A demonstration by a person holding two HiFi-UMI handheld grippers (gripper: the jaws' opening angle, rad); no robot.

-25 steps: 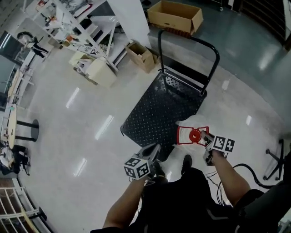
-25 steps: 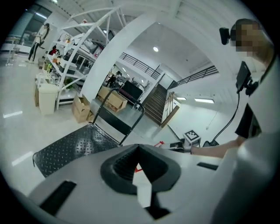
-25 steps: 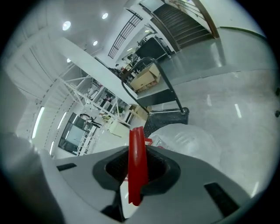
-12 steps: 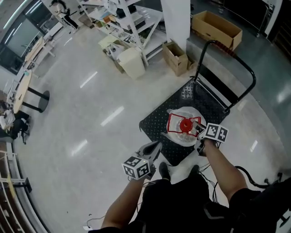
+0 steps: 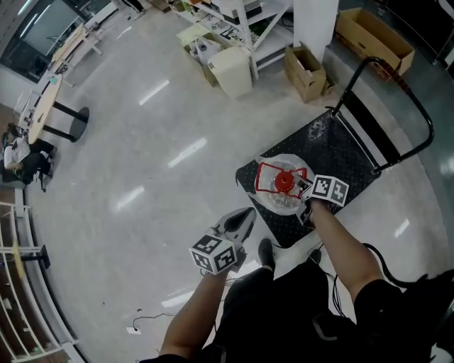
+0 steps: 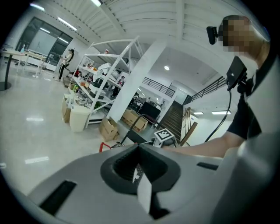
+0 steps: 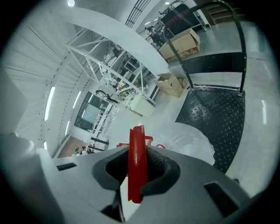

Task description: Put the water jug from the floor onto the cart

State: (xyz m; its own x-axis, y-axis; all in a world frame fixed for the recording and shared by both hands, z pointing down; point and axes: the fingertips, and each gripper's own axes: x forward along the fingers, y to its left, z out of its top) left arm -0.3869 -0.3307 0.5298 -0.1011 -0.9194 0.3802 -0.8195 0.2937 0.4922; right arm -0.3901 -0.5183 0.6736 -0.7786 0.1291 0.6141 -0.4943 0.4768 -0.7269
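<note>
**Water jug**: clear body, red cap, red carrying handle. Hung from the right gripper over the near end of the cart. Could not be told whether the base touched the deck.

**Right gripper:** clamped on the red handle, with the strip standing upright between the pads.

**Left gripper**: jaws brought together with nothing between them. Held over the pale floor, just left of the cart's near corner and apart from the jug.

**Cart:** black studded deck with a black tubular push bar at the far end. Stood on the glossy floor.

**Beyond the cart:** open cardboard box, white bin beside it, white shelving behind both.
</note>
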